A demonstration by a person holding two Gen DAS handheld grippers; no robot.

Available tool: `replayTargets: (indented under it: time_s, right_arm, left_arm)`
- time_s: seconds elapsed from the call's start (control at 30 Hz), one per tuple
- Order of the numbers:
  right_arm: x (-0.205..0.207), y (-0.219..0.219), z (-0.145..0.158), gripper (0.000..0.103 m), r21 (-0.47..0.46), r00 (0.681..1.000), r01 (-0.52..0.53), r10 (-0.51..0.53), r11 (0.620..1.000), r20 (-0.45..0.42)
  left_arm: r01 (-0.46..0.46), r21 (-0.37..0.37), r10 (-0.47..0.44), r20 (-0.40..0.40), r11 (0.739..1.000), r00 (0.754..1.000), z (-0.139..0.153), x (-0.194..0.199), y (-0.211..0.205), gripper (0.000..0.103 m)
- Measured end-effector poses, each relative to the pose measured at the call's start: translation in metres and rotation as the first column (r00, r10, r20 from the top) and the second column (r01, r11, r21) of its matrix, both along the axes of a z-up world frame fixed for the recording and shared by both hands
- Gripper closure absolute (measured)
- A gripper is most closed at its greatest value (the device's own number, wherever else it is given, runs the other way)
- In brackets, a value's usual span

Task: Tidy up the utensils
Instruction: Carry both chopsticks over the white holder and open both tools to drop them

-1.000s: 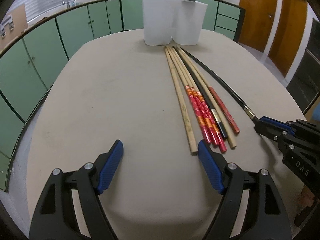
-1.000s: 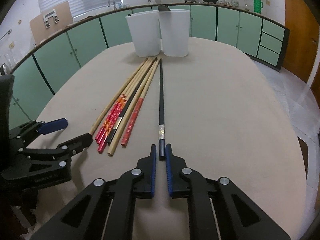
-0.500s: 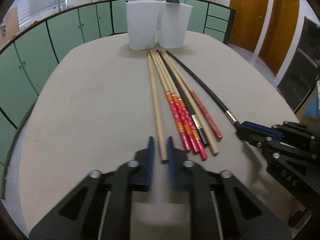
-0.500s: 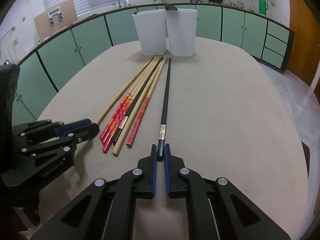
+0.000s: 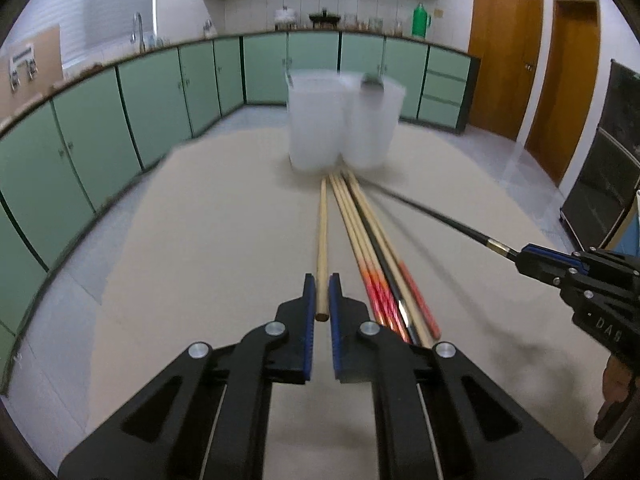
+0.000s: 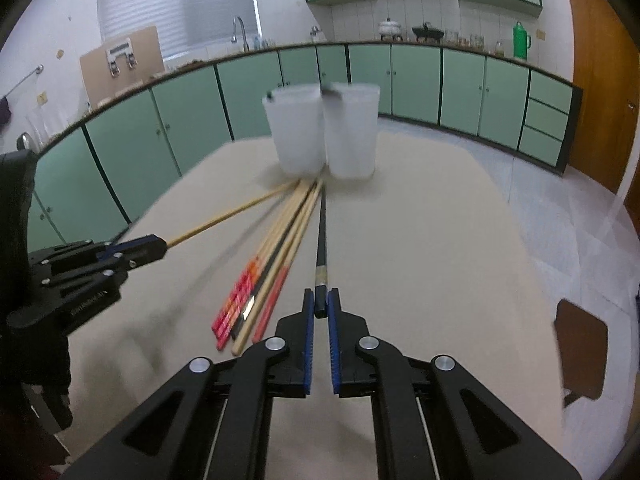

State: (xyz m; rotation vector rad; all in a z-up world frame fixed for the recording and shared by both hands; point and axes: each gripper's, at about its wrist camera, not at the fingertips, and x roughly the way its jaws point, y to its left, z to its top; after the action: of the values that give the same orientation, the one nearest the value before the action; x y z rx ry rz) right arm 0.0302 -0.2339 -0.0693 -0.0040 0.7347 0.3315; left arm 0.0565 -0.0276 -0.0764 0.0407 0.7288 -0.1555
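Observation:
My left gripper [image 5: 321,300] is shut on the near end of a plain wooden chopstick [image 5: 322,240], lifted at the near end; the chopstick also shows in the right wrist view [image 6: 224,220]. My right gripper [image 6: 320,308] is shut on the near end of a black chopstick [image 6: 321,236], also seen in the left wrist view [image 5: 440,216]. Several more chopsticks [image 5: 376,264], wooden, black and red-ended, lie bundled on the beige table [image 5: 208,248] between the two. Two white tubs [image 5: 340,132] stand side by side at the far ends of the chopsticks.
A dark spoon-like handle [image 5: 372,80] sticks out of the right tub. Green cabinets [image 5: 100,132] run round the room behind the table. A brown chair seat [image 6: 580,344] sits beyond the table's right edge.
My left gripper went from open to shut on the wooden chopstick. Both grippers have since risen and tilted up, lifting the near ends of their chopsticks.

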Motion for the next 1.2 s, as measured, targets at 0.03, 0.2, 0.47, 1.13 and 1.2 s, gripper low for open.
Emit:
replayTargets:
  time_s: [0.03,0.2,0.47,1.13,1.2]
  right_arm:
    - [0.001,-0.002,0.008,0.096,0.004,1.000,-0.002,0.002,1.000,0.014]
    - [0.010,-0.013,0.042,0.097,0.038,0.998,-0.017,0.015,0.999,0.054]
    - [0.044,-0.026,0.098,0.097,0.023,0.992,-0.059,0.056,0.998,0.113]
    - [0.097,-0.022,0.203,0.097,-0.011,0.962,-0.141,0.139,0.990,0.233]
    - [0.104,-0.022,0.221,0.097,-0.006,0.954,-0.133,0.129,0.991,0.272]
  left_arm:
    - [0.000,0.000,0.000,0.020,1.000,1.000,0.010,0.000,0.001,0.097]
    - [0.011,-0.019,-0.009,0.088,1.000,0.996,0.045,0.003,0.004,0.097]
    - [0.061,-0.048,-0.053,0.159,0.997,0.986,0.093,0.026,0.004,0.097]
    - [0.129,-0.059,-0.102,0.337,0.990,0.936,0.180,0.068,-0.012,0.098]
    - [0.134,-0.051,-0.107,0.355,0.990,0.929,0.188,0.073,-0.016,0.098]
